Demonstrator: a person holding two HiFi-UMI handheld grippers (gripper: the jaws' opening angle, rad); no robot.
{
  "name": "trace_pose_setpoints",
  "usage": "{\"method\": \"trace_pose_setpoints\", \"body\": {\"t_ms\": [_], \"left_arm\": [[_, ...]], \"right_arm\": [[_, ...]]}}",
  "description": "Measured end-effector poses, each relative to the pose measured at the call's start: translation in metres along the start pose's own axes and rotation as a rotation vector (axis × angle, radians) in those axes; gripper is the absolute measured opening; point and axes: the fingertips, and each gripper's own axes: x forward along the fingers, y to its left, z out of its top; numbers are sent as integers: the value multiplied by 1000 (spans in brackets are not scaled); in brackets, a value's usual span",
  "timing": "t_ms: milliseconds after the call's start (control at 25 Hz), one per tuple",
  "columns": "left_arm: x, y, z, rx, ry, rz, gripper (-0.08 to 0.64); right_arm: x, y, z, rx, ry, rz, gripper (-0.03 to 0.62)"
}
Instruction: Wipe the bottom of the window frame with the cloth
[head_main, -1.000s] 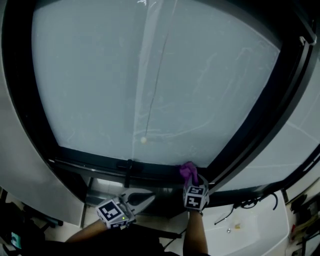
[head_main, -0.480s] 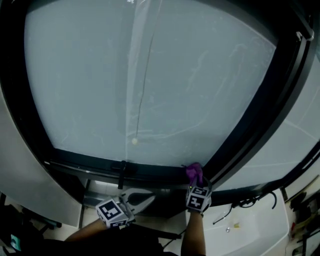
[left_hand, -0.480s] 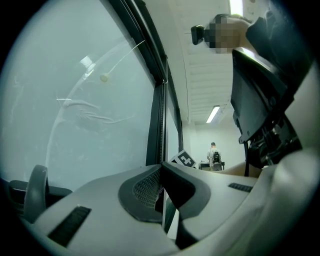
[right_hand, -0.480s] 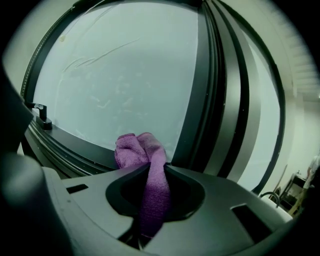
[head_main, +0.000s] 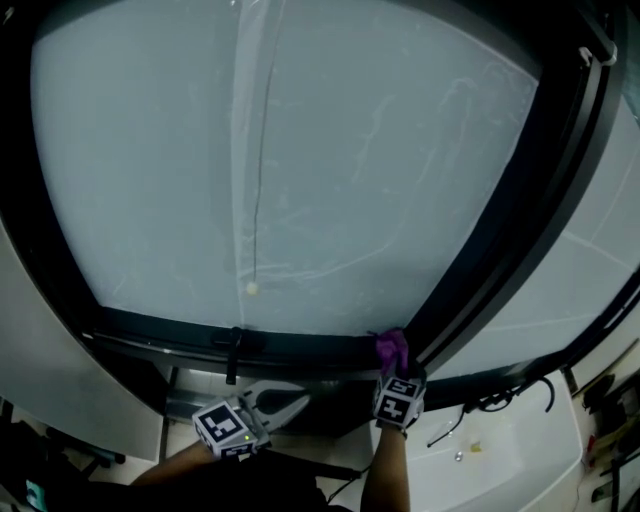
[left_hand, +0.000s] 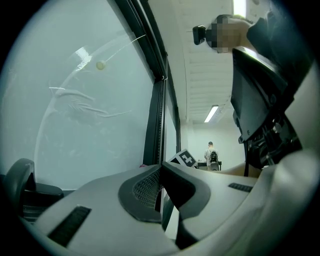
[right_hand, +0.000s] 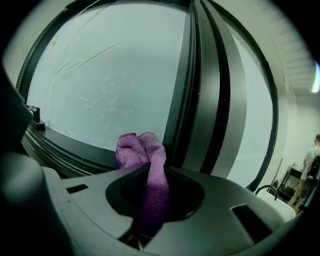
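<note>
Cloth (head_main: 392, 350), purple and only one, is pinched in the right claw (head_main: 395, 368). It is bunched above the jaws at the right end of the bottom rail of the window frame (head_main: 300, 345), just beside the dark upright post (head_main: 500, 250). In the right gripper view the cloth (right_hand: 145, 155) covers the corner where rail and post meet. It cannot be told if the cloth really touches the rail. Its lower part goes down between the jaws and is hidden there.

The left claw (head_main: 296, 399) is the second of the two. It hangs lower and to the left, near the rail but apart from it. In the left gripper view its jaws are pressed together with nothing between them.

Two glass panes are seen: a big pale one (head_main: 300, 150) left of the post and a narrower one (head_main: 590, 290) right of it, cut off by the picture's edge. One thin cord with one small bead (head_main: 252, 288) hangs in front of the big pane. One small dark latch (head_main: 235, 350) stands on the rail, left of the cloth. Below at the right is a white surface (head_main: 500, 450) with a dark cable (head_main: 500, 405). The room under the rail is too dark to make out. Far back a person (left_hand: 210, 150) stands, very small.
</note>
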Motion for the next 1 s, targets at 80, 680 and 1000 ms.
{"method": "trace_pose_setpoints", "body": {"t_ms": [80, 680, 1000], "left_arm": [[-1, 1, -1, 1, 4, -3, 2], [-5, -8, -14, -39, 48, -40, 2], [-2, -21, -25, -61, 55, -65, 2]], "right_arm": [[-1, -3, -4, 18, -10, -18, 66], [-29, -10, -23, 67, -11, -17, 66], [-60, -4, -52, 90, -34, 78, 66]]}}
